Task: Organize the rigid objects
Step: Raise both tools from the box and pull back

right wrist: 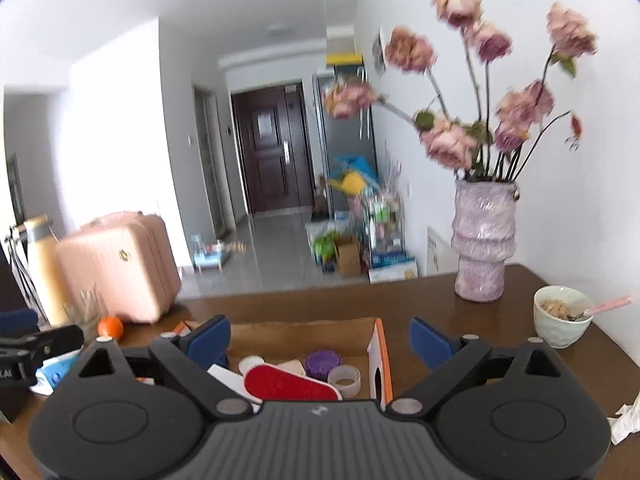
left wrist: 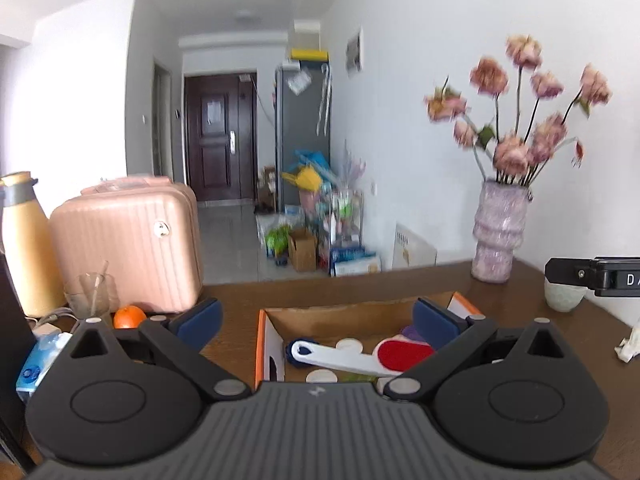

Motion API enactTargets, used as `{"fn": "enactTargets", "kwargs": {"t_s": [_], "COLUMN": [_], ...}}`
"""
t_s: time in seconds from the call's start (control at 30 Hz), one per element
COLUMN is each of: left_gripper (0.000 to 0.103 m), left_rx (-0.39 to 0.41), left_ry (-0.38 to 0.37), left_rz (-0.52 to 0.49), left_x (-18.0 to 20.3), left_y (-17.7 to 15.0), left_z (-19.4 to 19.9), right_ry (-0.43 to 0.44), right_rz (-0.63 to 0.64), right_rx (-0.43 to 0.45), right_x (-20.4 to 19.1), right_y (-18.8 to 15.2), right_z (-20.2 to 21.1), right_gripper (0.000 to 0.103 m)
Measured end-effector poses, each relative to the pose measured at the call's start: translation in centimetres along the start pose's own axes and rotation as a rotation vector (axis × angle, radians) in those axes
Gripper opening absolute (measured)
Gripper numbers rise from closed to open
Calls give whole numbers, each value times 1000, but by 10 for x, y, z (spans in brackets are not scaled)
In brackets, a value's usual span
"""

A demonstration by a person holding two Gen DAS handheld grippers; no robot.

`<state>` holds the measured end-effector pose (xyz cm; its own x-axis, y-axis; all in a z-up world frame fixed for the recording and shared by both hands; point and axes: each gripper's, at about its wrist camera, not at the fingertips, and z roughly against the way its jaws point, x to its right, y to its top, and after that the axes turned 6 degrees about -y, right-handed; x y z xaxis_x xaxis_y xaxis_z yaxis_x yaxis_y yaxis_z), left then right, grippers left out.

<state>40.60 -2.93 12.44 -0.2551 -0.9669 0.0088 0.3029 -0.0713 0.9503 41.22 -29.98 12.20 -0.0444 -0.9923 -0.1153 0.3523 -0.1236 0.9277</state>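
Both the left gripper [left wrist: 316, 320] and right gripper [right wrist: 320, 338] gape empty above the box [left wrist: 352, 310]; its brush [left wrist: 360, 356] lies inside, stowed.

An open cardboard box [right wrist: 382, 354] with orange-and-white sides sits on the brown table. Inside, a lint brush [left wrist: 352, 356] lies flat, its white handle pointing toward 9 o'clock and its red pad toward 3 o'clock. At 1 o'clock from the pad rests a purple round lid [right wrist: 323, 364], with a clear tape roll [right wrist: 344, 380] just beside it at 4 o'clock.
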Motion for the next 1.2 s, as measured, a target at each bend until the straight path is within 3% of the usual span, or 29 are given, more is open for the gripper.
{"fn": "enactTargets", "kwargs": {"t_s": [0.2,0.4,0.7,0.87,1.03,1.2], "left_gripper": [103,103,103,103,103,103], "left_rx": [120,118,158,192,207,143], "left_ry": [29,37,33,25,38,80], "left_rz": [-16,9,43,5,24,15], "left_x": [10,14,20,29,32,37], "left_y": [-17,-39,-62,-89,-127,-183], "left_z": [43,68,117,154,196,233], "right_ry": [23,47,48,74,72,49], "right_rz": [9,53,103,99,103,107], "right_rx": [121,179,203,193,177,156], "right_x": [0,-9,-19,-20,-16,-6], "right_y": [-24,-57,-86,-116,-160,-205], "right_z": [44,83,135,165,190,223], "right_gripper": [102,103,103,103,103,103]}}
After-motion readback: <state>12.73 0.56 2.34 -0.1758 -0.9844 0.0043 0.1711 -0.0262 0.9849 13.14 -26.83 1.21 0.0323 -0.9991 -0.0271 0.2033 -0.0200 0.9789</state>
